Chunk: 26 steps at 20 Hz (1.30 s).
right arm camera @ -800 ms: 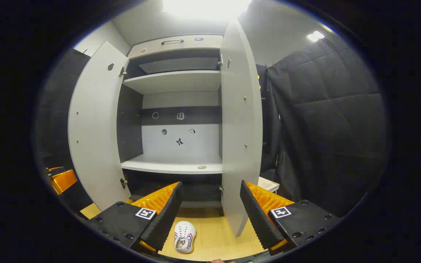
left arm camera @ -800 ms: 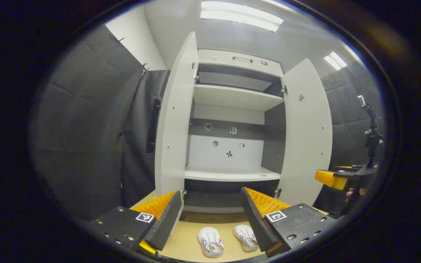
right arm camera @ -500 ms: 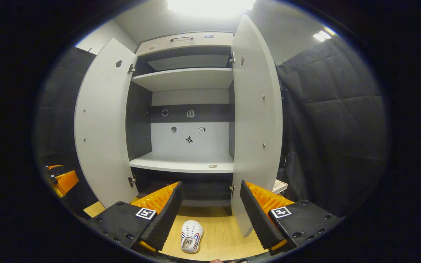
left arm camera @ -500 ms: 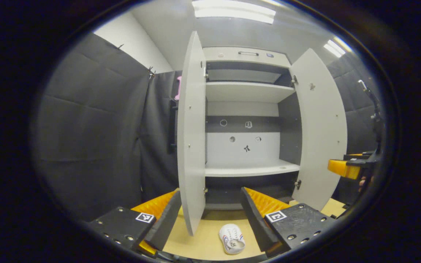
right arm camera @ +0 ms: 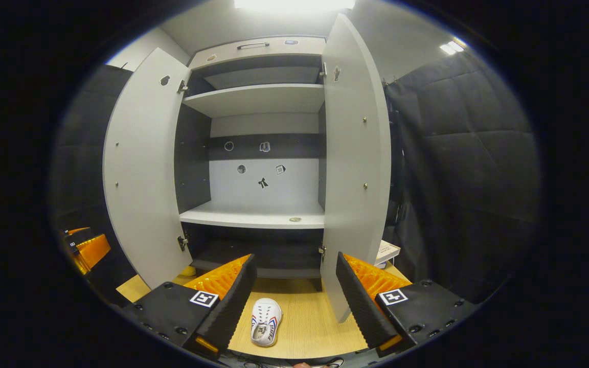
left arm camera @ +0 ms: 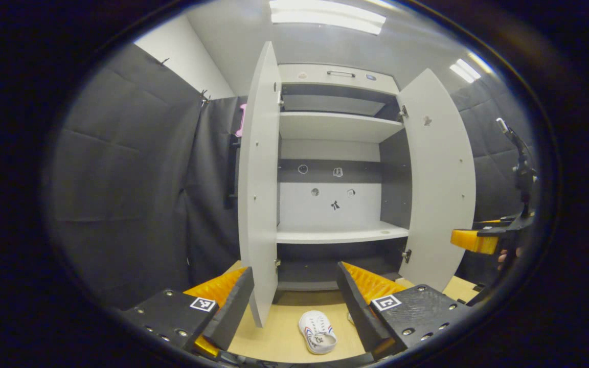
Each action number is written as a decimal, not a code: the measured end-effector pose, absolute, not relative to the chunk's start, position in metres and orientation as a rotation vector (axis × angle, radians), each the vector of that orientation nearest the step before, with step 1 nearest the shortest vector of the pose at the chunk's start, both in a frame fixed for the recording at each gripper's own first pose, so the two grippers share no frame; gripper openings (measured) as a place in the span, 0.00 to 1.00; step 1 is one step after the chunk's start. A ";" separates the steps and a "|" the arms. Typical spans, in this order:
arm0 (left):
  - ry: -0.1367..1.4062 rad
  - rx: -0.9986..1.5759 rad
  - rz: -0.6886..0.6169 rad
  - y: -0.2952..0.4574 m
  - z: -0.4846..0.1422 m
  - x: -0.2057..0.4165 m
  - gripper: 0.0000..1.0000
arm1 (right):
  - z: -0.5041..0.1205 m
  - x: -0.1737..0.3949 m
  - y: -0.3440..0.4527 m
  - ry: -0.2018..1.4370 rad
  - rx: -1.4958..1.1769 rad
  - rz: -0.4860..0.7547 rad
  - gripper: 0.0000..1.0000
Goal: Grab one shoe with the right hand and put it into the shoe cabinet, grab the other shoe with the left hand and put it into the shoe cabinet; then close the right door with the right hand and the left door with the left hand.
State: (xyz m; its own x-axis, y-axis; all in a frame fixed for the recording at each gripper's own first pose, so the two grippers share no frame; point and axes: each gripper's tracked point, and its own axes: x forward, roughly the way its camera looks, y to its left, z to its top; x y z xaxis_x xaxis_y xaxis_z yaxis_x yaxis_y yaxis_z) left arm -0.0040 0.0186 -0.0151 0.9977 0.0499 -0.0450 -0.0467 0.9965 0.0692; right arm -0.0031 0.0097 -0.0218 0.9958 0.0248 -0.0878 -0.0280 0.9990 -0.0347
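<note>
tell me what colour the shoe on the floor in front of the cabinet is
White, with red and blue stripes on its side; the shoe shows best in the right gripper view.

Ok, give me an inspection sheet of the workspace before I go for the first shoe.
Surface: light wood floor in front of the cabinet.
Job's things: shoe cabinet with left door and right door both open, shelves bare; a white shoe lies on the floor, seen between the right gripper's fingers; a white shoe lies ahead of the left gripper.
Clutter: a book-like item behind the right door; a small yellow thing by the cabinet base.
Grippers: left gripper open, holding nothing; right gripper open, holding nothing.
Cables: nothing seen.
Surroundings: black padded booth walls; ceiling lights.
</note>
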 end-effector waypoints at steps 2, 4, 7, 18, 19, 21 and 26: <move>0.046 0.057 0.045 0.018 -0.015 -0.005 0.94 | -0.027 -0.004 0.009 0.105 -0.044 0.025 0.98; 0.046 0.056 0.045 0.018 -0.016 -0.006 0.94 | -0.034 -0.003 0.009 0.129 -0.052 0.028 0.98; 0.064 0.068 0.046 0.021 -0.021 -0.010 0.93 | -0.045 0.005 0.016 0.167 -0.056 0.056 0.98; 0.115 0.072 0.052 0.020 -0.043 -0.032 0.94 | -0.153 0.054 0.088 0.398 -0.033 0.251 0.98; 0.124 0.071 0.056 0.021 -0.046 -0.033 0.94 | -0.168 0.057 0.093 0.436 -0.035 0.263 0.98; 0.142 0.063 0.065 0.023 -0.055 -0.035 0.94 | -0.196 0.062 0.103 0.502 -0.040 0.283 0.99; 0.188 0.051 0.093 0.035 -0.073 -0.041 0.94 | -0.260 0.083 0.131 0.622 -0.120 0.344 0.98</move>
